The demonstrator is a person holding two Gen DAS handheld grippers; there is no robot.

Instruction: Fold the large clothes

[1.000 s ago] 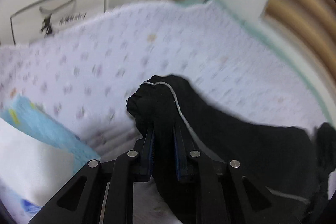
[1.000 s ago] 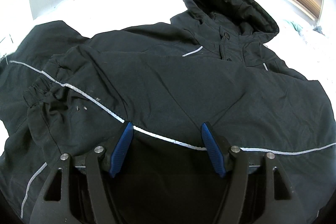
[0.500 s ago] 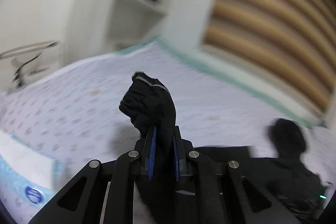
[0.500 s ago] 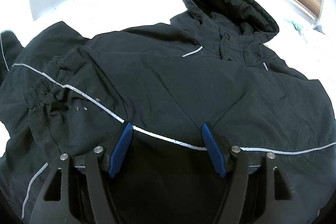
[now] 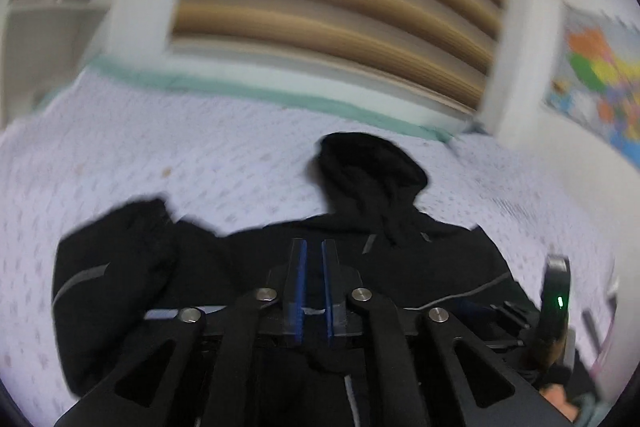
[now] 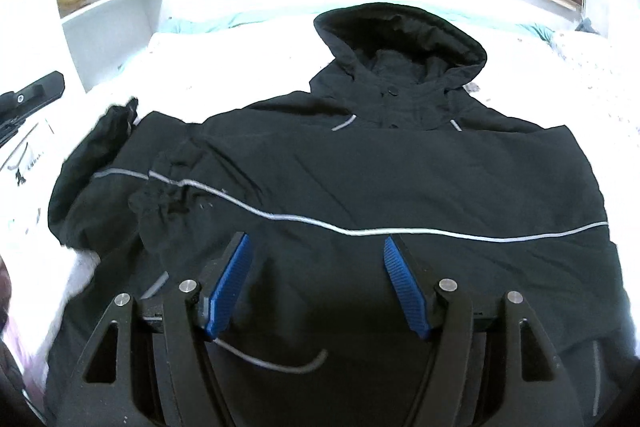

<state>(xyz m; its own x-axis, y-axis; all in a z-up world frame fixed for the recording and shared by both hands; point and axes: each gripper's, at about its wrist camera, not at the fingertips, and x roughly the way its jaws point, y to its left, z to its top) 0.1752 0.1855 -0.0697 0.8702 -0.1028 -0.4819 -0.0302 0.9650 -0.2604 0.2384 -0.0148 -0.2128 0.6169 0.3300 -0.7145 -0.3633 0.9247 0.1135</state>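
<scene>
A black hooded jacket (image 6: pixel 360 187) lies flat on the bed (image 5: pixel 200 155), hood (image 6: pixel 400 39) pointing away toward the striped headboard, its long axis running from the hem nearest the person up to the hood. The right tongs (image 6: pixel 316 279) hover with their blue pads spread wide, holding nothing, over the lower front of the jacket just below the reflective stripe (image 6: pixel 400 229) that crosses the chest. A sleeve cuff (image 6: pixel 168 195) is folded across the front on the left side, and a second sleeve bunches at the left edge beside it. The left tongs (image 5: pixel 314 259) show a narrow slit between the pads with nothing visible between them; they point at the jacket's middle below the hood, though the view is blurred. Half a second earlier those left tongs were clamped on a bunched black sleeve end raised above the bed; that fabric is gone from them now and the sleeve rests on the jacket's left side. The right view has lifted and pulled back, taking in the shelf (image 6: pixel 112 3). Both tongs sit near the hem, so the next fold probably runs hem toward hood.
</scene>
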